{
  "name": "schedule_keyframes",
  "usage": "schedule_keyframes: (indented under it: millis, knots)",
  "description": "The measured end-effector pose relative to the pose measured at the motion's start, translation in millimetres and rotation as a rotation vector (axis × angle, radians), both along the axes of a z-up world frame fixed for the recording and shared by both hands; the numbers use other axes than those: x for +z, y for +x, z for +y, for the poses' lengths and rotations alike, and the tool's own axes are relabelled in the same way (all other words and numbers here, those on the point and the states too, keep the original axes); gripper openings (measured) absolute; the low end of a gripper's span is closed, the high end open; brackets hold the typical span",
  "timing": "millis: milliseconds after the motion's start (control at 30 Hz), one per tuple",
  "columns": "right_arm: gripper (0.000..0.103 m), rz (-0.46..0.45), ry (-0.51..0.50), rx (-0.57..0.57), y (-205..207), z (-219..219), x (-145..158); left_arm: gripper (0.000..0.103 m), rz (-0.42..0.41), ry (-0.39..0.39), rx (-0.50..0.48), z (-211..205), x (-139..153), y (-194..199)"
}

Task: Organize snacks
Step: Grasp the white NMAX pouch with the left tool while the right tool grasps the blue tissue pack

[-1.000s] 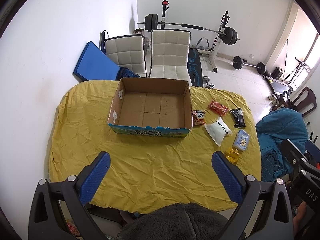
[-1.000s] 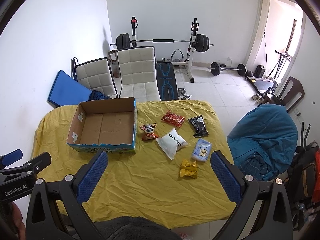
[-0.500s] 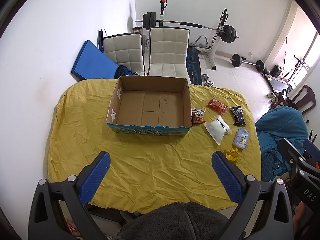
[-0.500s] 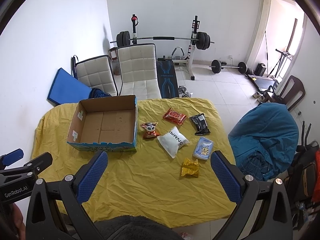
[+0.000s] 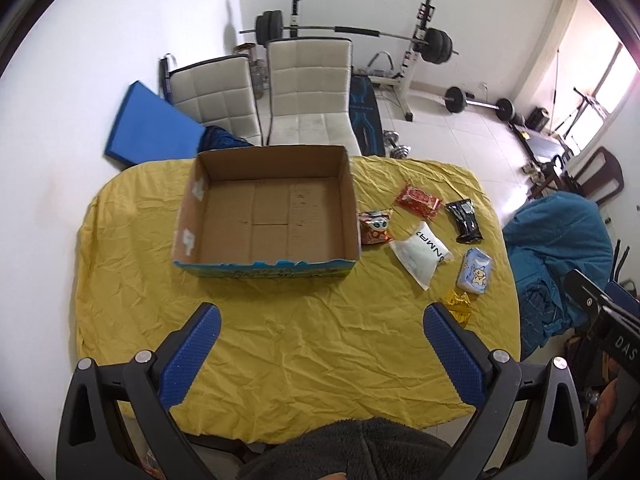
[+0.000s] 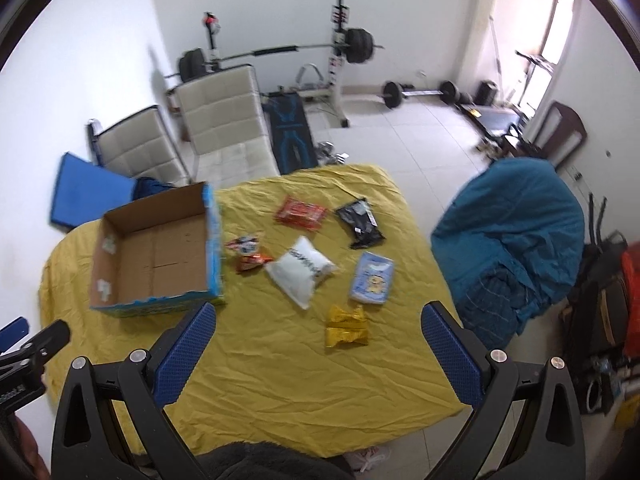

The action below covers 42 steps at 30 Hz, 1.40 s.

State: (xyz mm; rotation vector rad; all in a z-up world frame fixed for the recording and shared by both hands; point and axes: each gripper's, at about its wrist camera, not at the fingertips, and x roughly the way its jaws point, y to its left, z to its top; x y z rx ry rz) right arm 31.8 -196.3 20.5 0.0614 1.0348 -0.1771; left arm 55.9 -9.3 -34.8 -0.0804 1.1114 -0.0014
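A white-walled room with a barbell rack [image 5: 416,36] and two padded chairs [image 5: 312,92] holds a desk [image 5: 280,340] under a wrinkled yellow cloth. On it sits an open cardboard box [image 5: 268,216], empty. To its right lie six snack packets: white pouch [image 6: 300,270], long axis diagonal; blue packet [image 6: 372,278]; black packet [image 6: 360,222]; red packet [image 6: 300,213]; orange packet [image 6: 248,254] beside the box; gold packet [image 6: 346,326] nearest. Left tongs [image 5: 318,354] and right tongs [image 6: 316,354] are spread wide, holding nothing, above the desk's near edge.

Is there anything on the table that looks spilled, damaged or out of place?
Nothing stands out. The cardboard box sits upright and empty on the yellow tablecloth. Six sealed snack packets lie loose beside it, none torn or spilled.
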Motion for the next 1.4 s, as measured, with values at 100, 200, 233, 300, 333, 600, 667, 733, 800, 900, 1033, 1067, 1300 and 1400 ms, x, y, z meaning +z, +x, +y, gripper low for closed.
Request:
schedule_keyframes:
  millis: [100, 200, 233, 300, 333, 600, 667, 733, 800, 900, 1033, 1067, 1300, 1400]
  knots:
    - [0.103, 0.078, -0.009, -0.050, 29.0, -37.2, -34.9, 0.103, 0.033, 0.013, -0.046, -20.8, -20.2, 29.2]
    - [0.103, 0.161, -0.016, -0.081, 65.0, -74.5, -81.6, 0.103, 0.074, 0.022, -0.098, -47.4, -48.7, 64.5]
    - [0.103, 0.191, -0.021, -0.092, 76.3, -85.0, -99.5, 0.103, 0.090, 0.021, -0.123, -57.5, -58.9, 77.0]
    - [0.103, 0.253, -0.009, -0.107, 102.4, -107.9, -140.5, 0.103, 0.107, 0.026, -0.168, -75.8, -75.4, 97.2]
    - [0.103, 0.289, -0.005, -0.114, 116.0, -119.3, -163.6, 0.103, 0.123, 0.032, -0.210, -90.1, -88.7, 112.1]
    - [0.103, 0.487, 0.142, -0.155, 178.3, -163.6, -297.8, 0.103, 0.306, 0.122, -0.469, -179.9, -197.6, 201.0]
    - [0.103, 0.516, 0.152, -0.151, 183.3, -167.2, -318.7, 0.103, 0.371, 0.137, -0.522, -198.8, -230.8, 215.2]
    - [0.103, 0.539, 0.157, -0.156, 183.6, -170.0, -329.7, 0.103, 0.435, 0.149, -0.575, -213.5, -261.8, 225.7]
    - [0.103, 0.552, 0.173, -0.158, 182.6, -175.0, -338.5, 0.103, 0.475, 0.164, -0.610, -223.8, -284.4, 232.3]
    - [0.103, 0.562, 0.198, -0.156, 179.2, -182.1, -345.0, 0.103, 0.531, 0.183, -0.664, -239.2, -314.7, 241.6]
    - [0.103, 0.573, 0.219, -0.148, 181.7, -186.1, -353.4, 0.103, 0.598, 0.146, -0.683, -247.8, -338.2, 249.8]
    - [0.103, 0.578, 0.234, -0.152, 182.6, -187.3, -356.4, 0.102, 0.619, 0.120, -0.687, -248.6, -342.2, 251.0]
    - [0.103, 0.602, 0.301, -0.168, 196.7, -191.3, -377.5, 0.083, 0.664, 0.084, -0.657, -236.0, -358.2, 250.1]
    - [0.102, 0.625, 0.318, -0.193, 199.2, -189.5, -389.3, 0.079, 0.639, 0.063, -0.601, -224.3, -352.1, 241.8]
